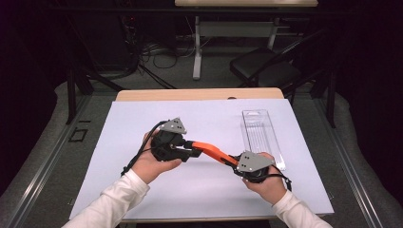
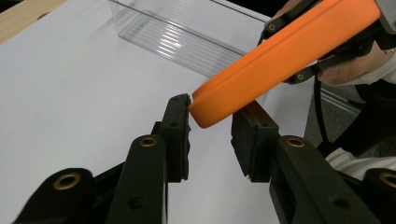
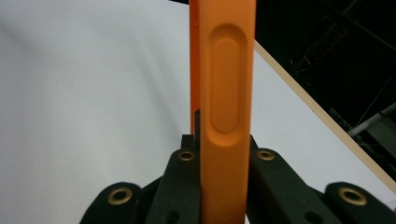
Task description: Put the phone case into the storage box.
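Observation:
A long orange handle [image 1: 211, 152] hangs above the white sheet between my two grippers. My right gripper [image 1: 234, 162] is shut on one end of it; in the right gripper view the orange handle [image 3: 226, 93] rises straight up from between the jaws of that gripper [image 3: 224, 144]. My left gripper [image 1: 192, 150] faces it from the left. In the left gripper view the rounded tip of the orange handle [image 2: 280, 56] lies between the tops of the two pads of that gripper [image 2: 212, 109], against the left pad, with a sliver of gap beside the other.
A clear plastic tray [image 1: 261, 133] lies lengthwise at the right of the white sheet [image 1: 142, 123]; it also stands beyond the left gripper's jaws as the clear tray [image 2: 177, 37]. The wooden table edge [image 1: 199, 94] runs along the far side, with a black chair [image 1: 266, 66] behind it.

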Motion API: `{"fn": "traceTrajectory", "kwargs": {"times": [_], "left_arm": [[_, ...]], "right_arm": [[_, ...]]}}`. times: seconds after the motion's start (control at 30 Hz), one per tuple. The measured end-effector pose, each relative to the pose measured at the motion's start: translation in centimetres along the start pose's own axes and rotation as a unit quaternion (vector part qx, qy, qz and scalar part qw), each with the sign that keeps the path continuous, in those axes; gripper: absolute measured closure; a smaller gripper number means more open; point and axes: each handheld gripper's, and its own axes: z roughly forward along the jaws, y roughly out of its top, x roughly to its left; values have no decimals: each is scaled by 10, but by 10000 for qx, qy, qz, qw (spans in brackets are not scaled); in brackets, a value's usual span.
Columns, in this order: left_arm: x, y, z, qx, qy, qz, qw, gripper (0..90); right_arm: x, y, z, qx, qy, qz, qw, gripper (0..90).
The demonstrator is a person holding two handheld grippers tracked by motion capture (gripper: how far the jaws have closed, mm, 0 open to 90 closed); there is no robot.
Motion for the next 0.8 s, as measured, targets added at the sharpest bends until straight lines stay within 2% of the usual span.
{"fn": "traceTrajectory", "kwargs": {"times": [0.13,0.53,0.8], "left_arm": [[-1,-1,2,-67,78,-25,9999,698],[3,-3,4,-207,-18,-199,9996,762],[4,-4,5,-297,-52,-274,9992,765]], "right_arm": [[1,0,0,-37,14,31,10000,873],[1,0,1,-40,27,41,10000,874],[2,0,1,-55,32,52,10000,874]]}}
